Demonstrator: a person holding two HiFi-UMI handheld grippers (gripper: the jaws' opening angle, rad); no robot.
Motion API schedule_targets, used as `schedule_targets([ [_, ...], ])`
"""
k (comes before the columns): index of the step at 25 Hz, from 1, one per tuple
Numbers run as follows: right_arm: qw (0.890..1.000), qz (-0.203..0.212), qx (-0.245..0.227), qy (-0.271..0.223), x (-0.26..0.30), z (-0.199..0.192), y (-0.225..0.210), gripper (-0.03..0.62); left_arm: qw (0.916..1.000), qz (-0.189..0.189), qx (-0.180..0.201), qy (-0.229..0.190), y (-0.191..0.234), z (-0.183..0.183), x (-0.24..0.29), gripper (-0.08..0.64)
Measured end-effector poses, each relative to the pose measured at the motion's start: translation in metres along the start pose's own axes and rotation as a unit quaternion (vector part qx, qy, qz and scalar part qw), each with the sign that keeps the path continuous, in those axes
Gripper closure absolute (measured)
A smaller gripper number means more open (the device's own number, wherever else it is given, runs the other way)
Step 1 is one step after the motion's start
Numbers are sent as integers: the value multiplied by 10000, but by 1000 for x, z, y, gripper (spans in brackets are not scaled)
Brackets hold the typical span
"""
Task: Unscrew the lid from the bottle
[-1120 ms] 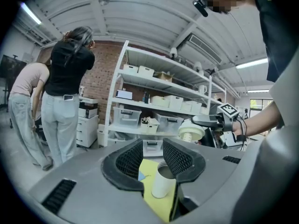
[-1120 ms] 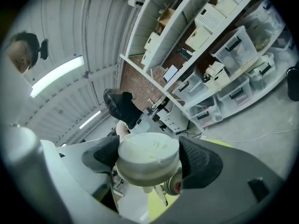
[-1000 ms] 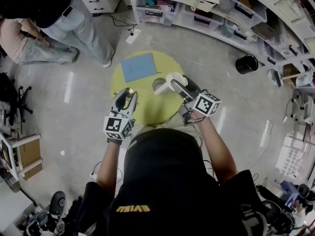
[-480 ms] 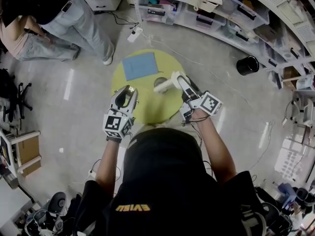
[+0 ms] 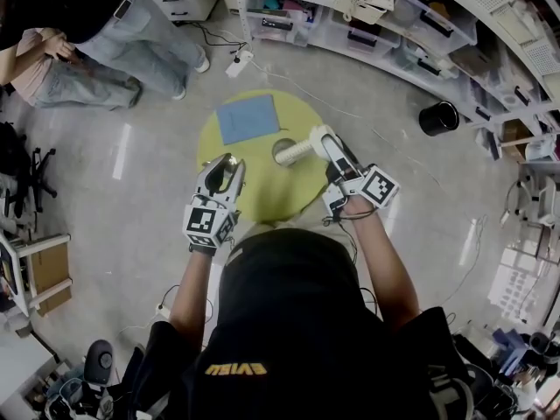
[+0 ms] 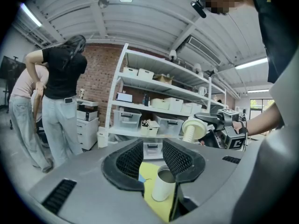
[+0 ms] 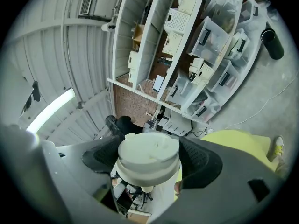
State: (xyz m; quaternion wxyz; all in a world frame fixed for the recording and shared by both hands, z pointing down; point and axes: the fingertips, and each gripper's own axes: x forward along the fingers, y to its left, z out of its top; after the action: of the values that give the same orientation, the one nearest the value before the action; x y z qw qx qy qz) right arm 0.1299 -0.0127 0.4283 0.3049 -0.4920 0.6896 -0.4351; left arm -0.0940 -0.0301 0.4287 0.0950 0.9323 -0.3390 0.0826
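Note:
The open white bottle stands upright on the round yellow table. Its cream lid is off, with a pale stem hanging under it. My right gripper is shut on the lid's rim and holds it in the air just right of the bottle's mouth. The lid also shows at the right of the left gripper view. My left gripper hovers over the table's left edge, apart from the bottle, its jaws slightly parted with nothing between the pads.
A blue cloth lies at the table's far side. Two people stand at the far left. Shelves with plastic boxes curve along the back and right. A black bin sits on the floor to the right.
My right gripper has carried the lid a little to the right, away from the bottle's mouth. The left gripper has stayed put. The people at the back have shifted.

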Motion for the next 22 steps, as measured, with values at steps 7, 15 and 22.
schedule_targets([
  [7, 10000, 33, 15, -13, -4, 5, 2, 195, 10000, -21, -8, 3, -6, -1, 4, 419],
  [15, 10000, 67, 27, -58, -6, 9, 2, 195, 10000, -73, -35, 24, -13, -2, 6, 419],
  [22, 10000, 58, -31, -57, -9, 13, 3, 195, 10000, -66, 39, 21, -14, -1, 7, 420],
])
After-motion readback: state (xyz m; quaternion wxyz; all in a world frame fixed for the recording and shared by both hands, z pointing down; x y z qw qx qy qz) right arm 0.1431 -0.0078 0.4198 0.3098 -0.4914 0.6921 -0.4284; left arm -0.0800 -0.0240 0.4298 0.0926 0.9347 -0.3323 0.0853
